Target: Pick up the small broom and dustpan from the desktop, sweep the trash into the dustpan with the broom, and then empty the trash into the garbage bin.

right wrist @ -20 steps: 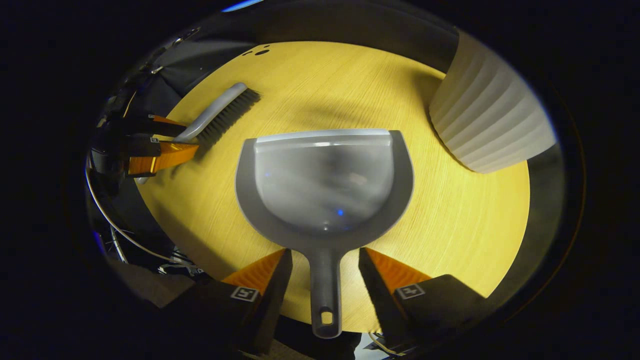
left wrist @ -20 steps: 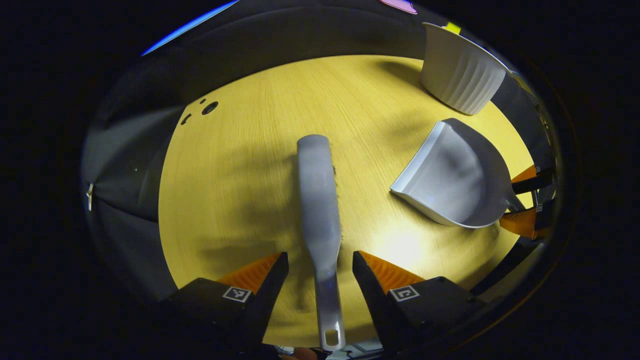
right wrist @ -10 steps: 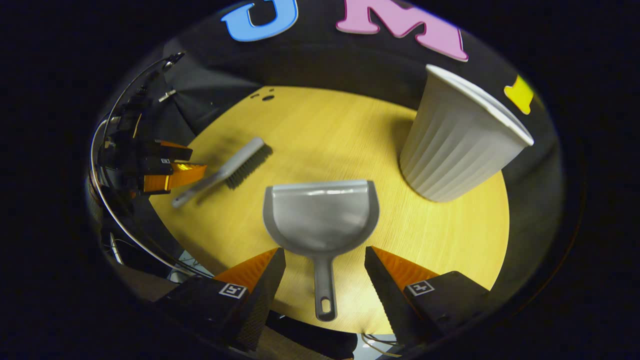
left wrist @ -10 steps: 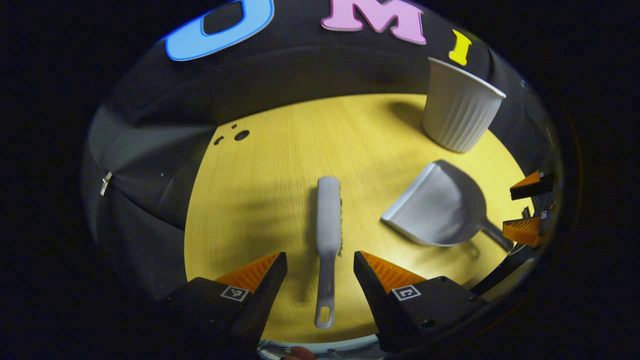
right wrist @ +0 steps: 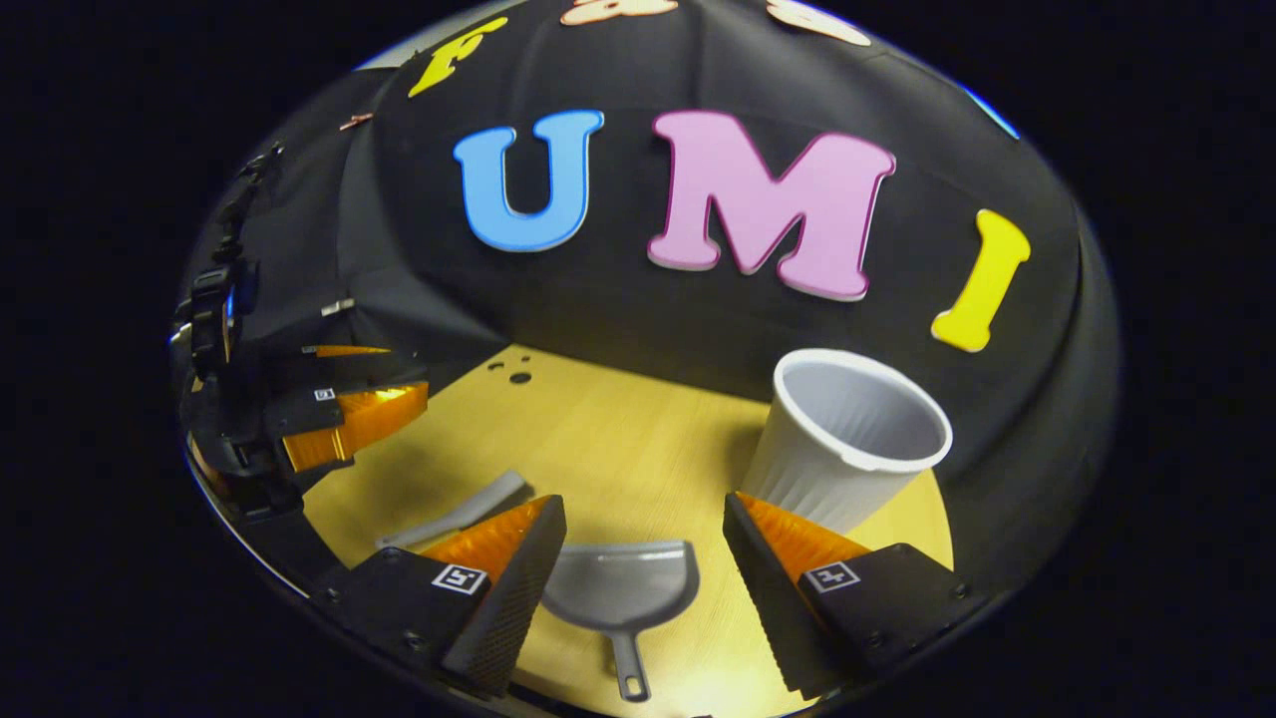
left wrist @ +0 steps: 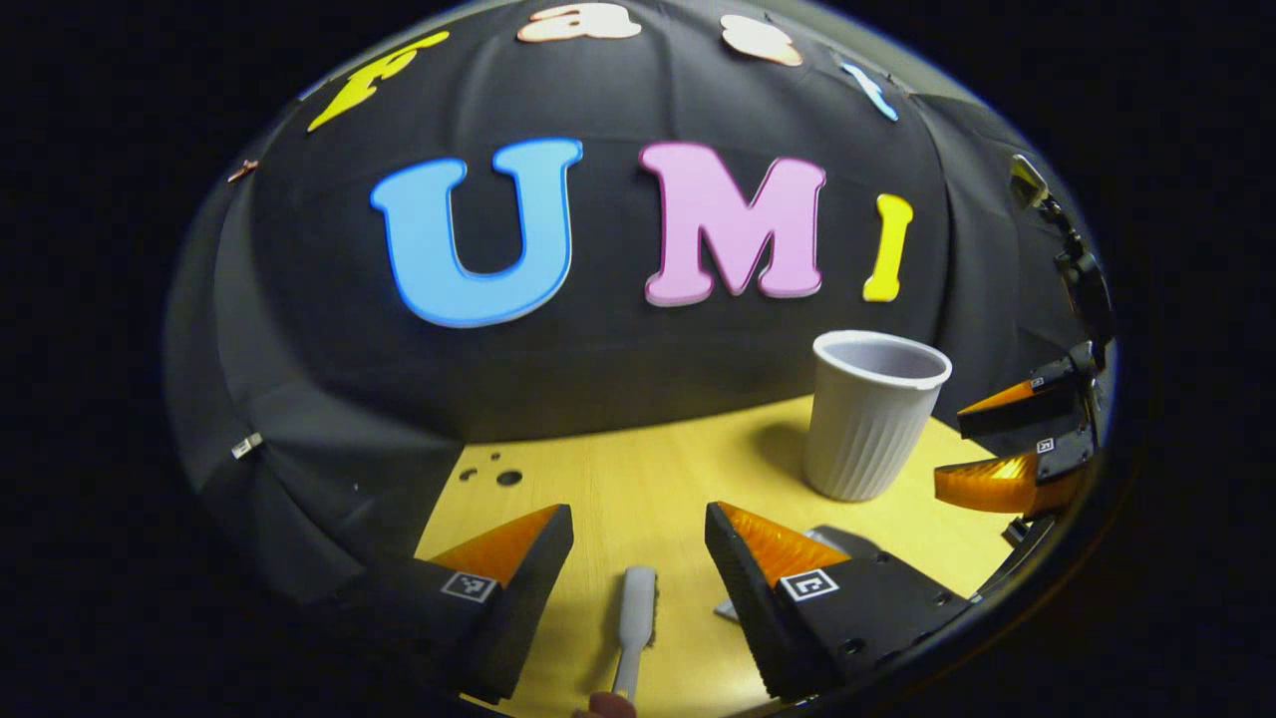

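In the left gripper view, the left gripper (left wrist: 638, 534) is held wide apart above the round yellow wooden tabletop (left wrist: 648, 469), with nothing gripped between its fingers. The small grey plastic broom (left wrist: 634, 618) is seen lying flat on the tabletop below the gap between the fingers, handle toward the camera. A corner of the grey plastic dustpan (left wrist: 832, 543) is glimpsed behind the right-hand finger. The white ribbed plastic garbage bin (left wrist: 869, 414) is stood upright on the far right part of the tabletop, and the right gripper (left wrist: 1007, 444) is seen beyond it at the edge, its fingers spread.

In the right gripper view, the right gripper (right wrist: 643, 538) is likewise held wide and empty. The dustpan (right wrist: 620, 596) is laid flat beneath the gap, handle toward the camera. The broom (right wrist: 454, 511) lies to the left, partly hidden by a finger. The bin (right wrist: 842, 439) is stood well apart from the dustpan, and the left gripper (right wrist: 349, 404) is seen at the left edge.
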The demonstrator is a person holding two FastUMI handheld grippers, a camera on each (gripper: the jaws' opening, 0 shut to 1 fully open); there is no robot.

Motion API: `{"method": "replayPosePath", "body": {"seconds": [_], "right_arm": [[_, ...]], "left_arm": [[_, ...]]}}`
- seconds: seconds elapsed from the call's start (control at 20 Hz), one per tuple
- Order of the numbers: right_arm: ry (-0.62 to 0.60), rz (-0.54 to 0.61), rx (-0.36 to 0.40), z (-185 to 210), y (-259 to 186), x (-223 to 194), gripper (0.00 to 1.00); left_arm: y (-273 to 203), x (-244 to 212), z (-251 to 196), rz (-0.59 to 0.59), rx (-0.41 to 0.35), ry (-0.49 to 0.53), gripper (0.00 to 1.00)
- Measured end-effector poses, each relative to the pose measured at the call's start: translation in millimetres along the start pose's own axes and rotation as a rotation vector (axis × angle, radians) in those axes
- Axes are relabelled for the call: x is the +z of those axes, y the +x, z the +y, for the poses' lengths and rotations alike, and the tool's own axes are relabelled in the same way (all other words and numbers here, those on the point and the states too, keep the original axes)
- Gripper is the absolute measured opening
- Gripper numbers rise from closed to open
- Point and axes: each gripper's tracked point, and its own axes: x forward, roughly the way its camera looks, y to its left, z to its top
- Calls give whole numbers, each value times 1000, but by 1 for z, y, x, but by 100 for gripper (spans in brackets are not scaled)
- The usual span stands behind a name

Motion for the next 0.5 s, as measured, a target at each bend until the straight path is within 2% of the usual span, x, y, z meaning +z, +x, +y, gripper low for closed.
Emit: {"method": "replayPosePath", "body": {"seconds": [0.2,0.4,0.5], "right_arm": [[10,-167,-51,-6,-15,46,99],[18,-249,-64,-7,-28,76,98],[23,-279,-67,-9,-31,84,98]], "left_arm": [[-11,44,-13,-106,-22,-54,88],[-11,68,-31,-143,-77,-58,89],[-11,72,-33,-155,-77,-33,89]]}}
